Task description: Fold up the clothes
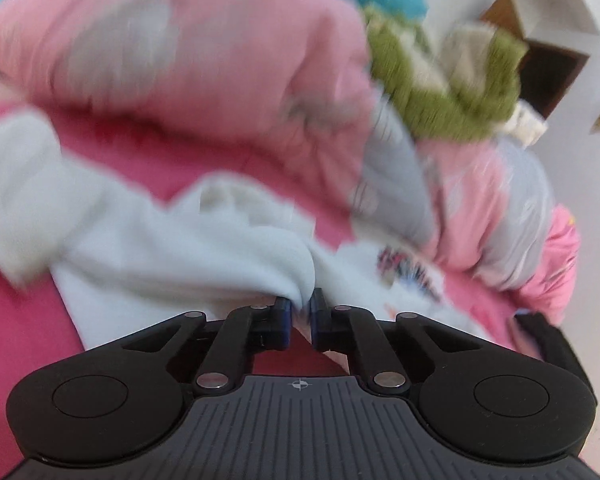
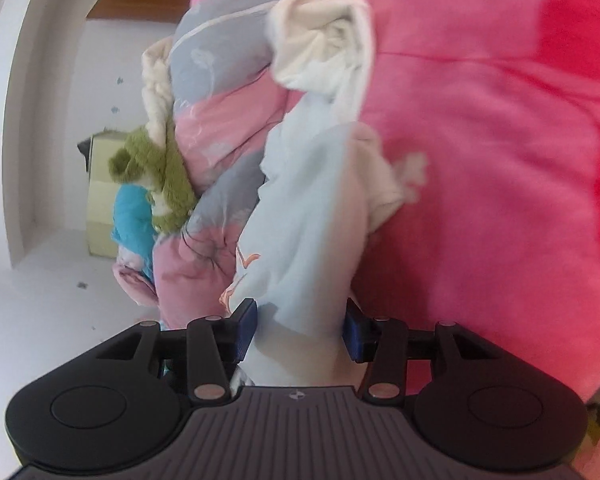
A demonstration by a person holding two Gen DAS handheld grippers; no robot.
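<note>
A pale blue garment (image 1: 180, 248) with a small printed motif lies crumpled on the pink sheet (image 1: 20, 320). My left gripper (image 1: 300, 308) is shut on a bunched fold of it, and the cloth is pinched between the blue pads. In the right wrist view the same garment (image 2: 308, 220) stretches away from the camera, ending in a cream-lined bundle (image 2: 332, 40). My right gripper (image 2: 300, 320) stands open around the near end of the garment. The cloth lies between the fingers without being squeezed.
A rolled pink and grey quilt (image 1: 220, 60) (image 2: 220, 80) lies along the far side of the garment. A green plush toy (image 1: 440, 92) (image 2: 160, 172) and a turquoise cloth (image 2: 132, 216) rest against it. A white wall and a dark wooden opening (image 1: 552, 68) lie beyond.
</note>
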